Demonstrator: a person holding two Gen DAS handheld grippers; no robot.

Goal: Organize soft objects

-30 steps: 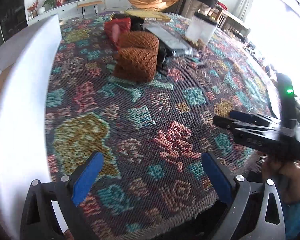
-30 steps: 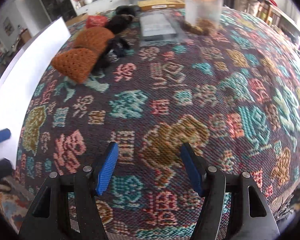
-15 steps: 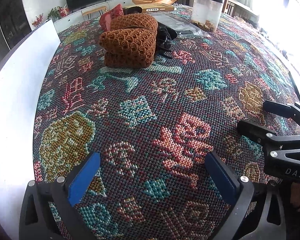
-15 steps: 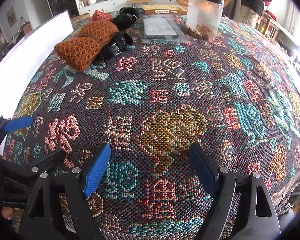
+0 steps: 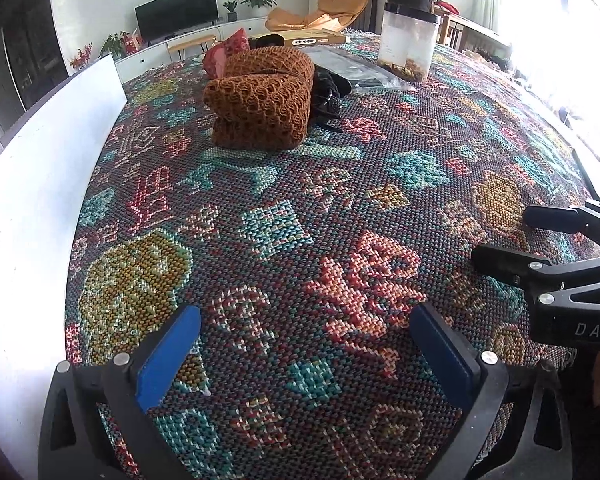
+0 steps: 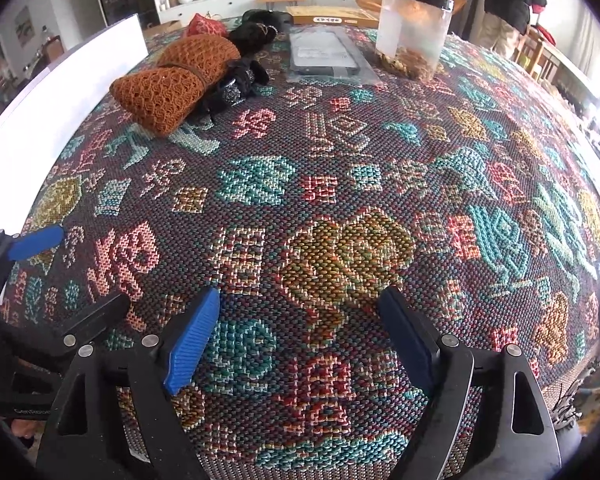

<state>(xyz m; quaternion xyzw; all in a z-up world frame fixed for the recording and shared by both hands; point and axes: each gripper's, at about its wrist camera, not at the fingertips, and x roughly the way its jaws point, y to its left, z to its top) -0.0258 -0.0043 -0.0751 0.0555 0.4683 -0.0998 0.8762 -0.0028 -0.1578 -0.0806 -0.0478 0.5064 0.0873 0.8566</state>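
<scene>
Left wrist view: the left gripper (image 5: 306, 354) is seen lower over the patterned cloth (image 5: 340, 208) than a second ago, jaws spread wide and empty. The right gripper (image 6: 300, 336) has just been opened further, with nothing between its pads. The orange knitted bundle (image 5: 260, 98) is left lying far across the cloth, beside black items (image 6: 244, 76).

- rust-orange crocheted knit bundle (image 5: 260, 108), honeycomb mesh pattern, upper middle of frame
- woven tablecloth (image 5: 340, 208), dark base, teal, pink and mustard motifs all over
- blue pads on black gripper fingers (image 6: 192, 340), bottom of frame
</scene>
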